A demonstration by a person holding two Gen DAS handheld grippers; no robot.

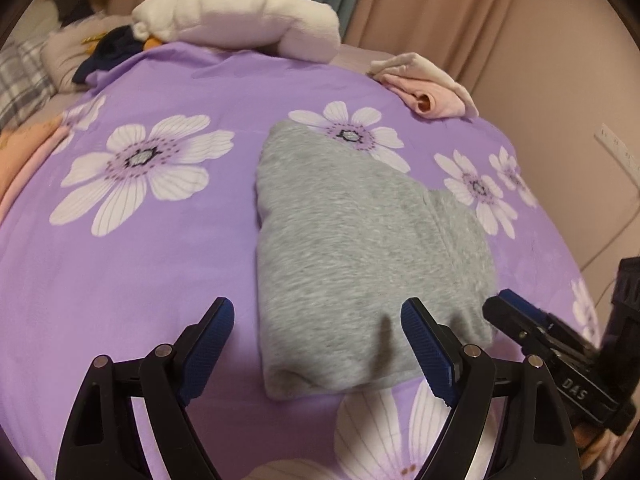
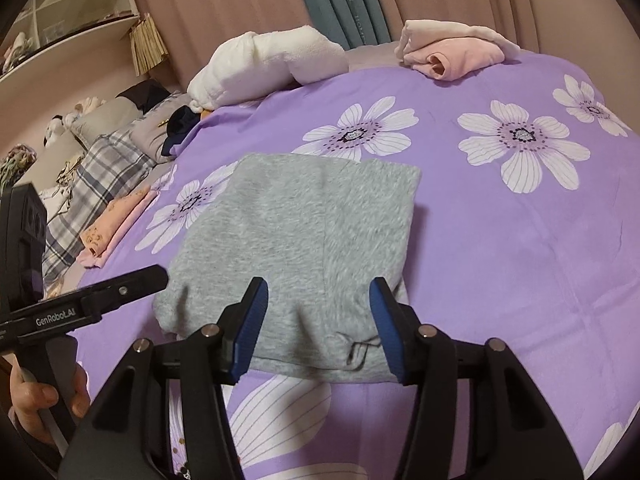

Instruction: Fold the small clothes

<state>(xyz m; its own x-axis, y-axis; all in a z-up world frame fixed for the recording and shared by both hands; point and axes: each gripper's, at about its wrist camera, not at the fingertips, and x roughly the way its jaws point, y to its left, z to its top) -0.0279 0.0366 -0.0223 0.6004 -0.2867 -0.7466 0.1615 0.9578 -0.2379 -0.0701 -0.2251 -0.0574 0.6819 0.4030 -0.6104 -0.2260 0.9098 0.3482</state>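
Two handheld grippers are hovering over one folded grey garment (image 2: 296, 256), which is lying flat near the middle of the purple floral bedspread (image 2: 500, 240), its near edge just under both sets of fingers. "GenRoboLAI" (white lettering, partly curved by the lens) is reading along the side of the left gripper (image 2: 158, 274) in the right wrist view; "DAS" is showing on the right gripper (image 1: 502, 302) in the left wrist view. Faint vertical lettering is running down the teal curtain (image 2: 344, 0), too small to read. The left gripper (image 1: 318, 320) is holding its blue pads wide apart, nothing between them touching. The right gripper (image 2: 318, 300) is standing with its fingers partly apart above the grey hem, not pinching it. A hand (image 2: 44, 408) is gripping the left handle. Two other piles are sitting at the far edge: one white bundle (image 2: 264, 64), one pink folded garment (image 2: 452, 54). One peach folded piece (image 2: 116, 224) is lying at the left.
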